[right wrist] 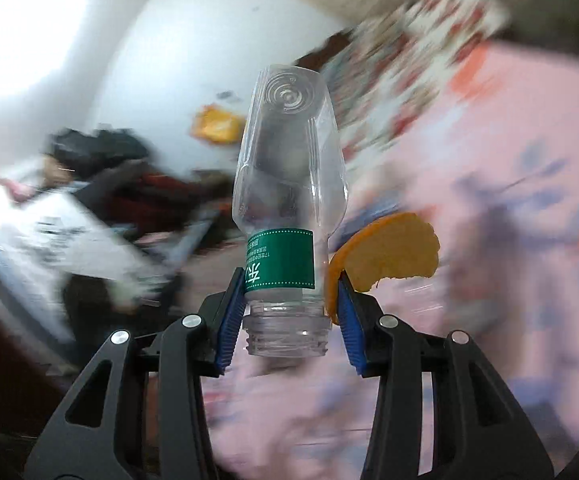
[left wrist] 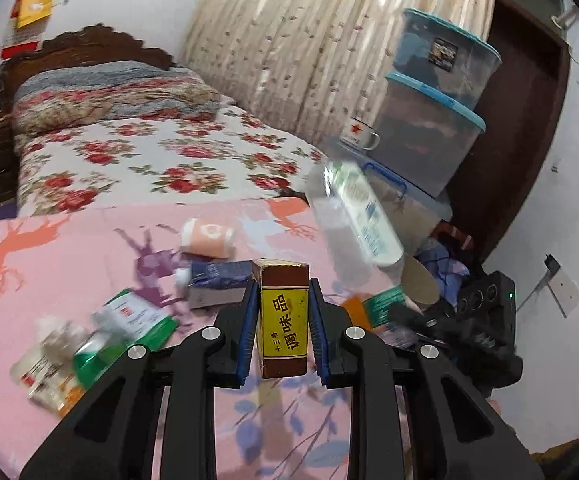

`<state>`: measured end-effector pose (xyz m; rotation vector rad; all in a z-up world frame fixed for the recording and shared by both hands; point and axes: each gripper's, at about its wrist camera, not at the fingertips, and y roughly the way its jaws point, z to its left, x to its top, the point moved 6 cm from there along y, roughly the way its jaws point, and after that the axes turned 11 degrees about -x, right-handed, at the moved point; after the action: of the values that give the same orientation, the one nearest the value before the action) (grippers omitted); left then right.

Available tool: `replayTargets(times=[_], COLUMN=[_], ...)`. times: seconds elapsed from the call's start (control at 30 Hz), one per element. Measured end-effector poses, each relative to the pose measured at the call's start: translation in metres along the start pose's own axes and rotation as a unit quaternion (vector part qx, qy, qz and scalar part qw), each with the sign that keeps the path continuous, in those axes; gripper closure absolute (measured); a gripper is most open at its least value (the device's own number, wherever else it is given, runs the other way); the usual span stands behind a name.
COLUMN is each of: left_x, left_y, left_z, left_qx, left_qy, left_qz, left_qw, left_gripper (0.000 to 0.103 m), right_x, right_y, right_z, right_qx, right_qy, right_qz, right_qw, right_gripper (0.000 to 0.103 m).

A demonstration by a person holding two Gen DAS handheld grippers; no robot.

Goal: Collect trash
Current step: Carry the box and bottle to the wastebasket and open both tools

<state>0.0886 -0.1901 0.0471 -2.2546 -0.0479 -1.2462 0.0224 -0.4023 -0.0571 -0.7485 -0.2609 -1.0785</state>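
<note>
My left gripper (left wrist: 283, 294) is shut on a brown and yellow seasoning box (left wrist: 283, 316), held above the pink bedsheet (left wrist: 69, 248). My right gripper (right wrist: 291, 284) is shut on a clear plastic bottle (right wrist: 289, 184) with a green label, neck toward me, together with an orange peel (right wrist: 389, 254) pinched against the right finger. The right gripper (left wrist: 469, 320) also shows blurred at the right of the left wrist view. Loose trash lies on the sheet: a pink cup (left wrist: 209, 238), a blue tube (left wrist: 217, 274), a green and white packet (left wrist: 137, 316), a crumpled wrapper (left wrist: 49, 364).
A blurred clear bottle with a white label (left wrist: 357, 216) shows mid-air near the bed's right edge. Stacked plastic storage bins (left wrist: 429, 120) and an enamel mug (left wrist: 359, 132) stand beyond it by a curtain. A floral quilt (left wrist: 149, 152) covers the far bed. The right wrist view is heavily blurred.
</note>
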Motion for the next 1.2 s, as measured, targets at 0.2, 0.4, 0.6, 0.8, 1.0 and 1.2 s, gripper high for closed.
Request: replayTargets(times=[0.2, 0.4, 0.6, 0.8, 1.0, 1.2], left_x=[0.022, 0.042, 0.047, 0.028, 0.017, 0.030], left_y=[0.082, 0.193, 0.306, 0.387, 0.399, 0.368], left_z=[-0.046, -0.117, -0.196, -0.238, -0.230, -0.211], left_qx=[-0.053, -0.096, -0.129, -0.122, -0.118, -0.117], left_qy=[0.032, 0.088, 0.136, 0.163, 0.151, 0.134], left_qz=[0.037, 0.083, 0.131, 0.171, 0.183, 0.165], left_qw=[0.9974, 0.9880, 0.9736, 0.9640, 0.9643, 0.9702], left_gripper=[0.080, 0.080, 0.080, 0.080, 0.079, 0.079], right_x=[0.016, 0.044, 0.063, 0.085, 0.081, 0.071], right_y=[-0.041, -0.107, -0.141, -0.131, -0.125, -0.106], right_z=[-0.082, -0.166, -0.225, -0.245, -0.258, -0.215], right_qx=[-0.089, -0.119, -0.104, -0.081, -0.054, -0.042], right_qy=[0.088, 0.214, 0.306, 0.343, 0.355, 0.308], right_qz=[-0.035, -0.102, -0.115, -0.105, -0.108, -0.085], right_qw=[0.992, 0.964, 0.939, 0.930, 0.927, 0.947], right_gripper=[0.057, 0.057, 0.057, 0.056, 0.056, 0.056])
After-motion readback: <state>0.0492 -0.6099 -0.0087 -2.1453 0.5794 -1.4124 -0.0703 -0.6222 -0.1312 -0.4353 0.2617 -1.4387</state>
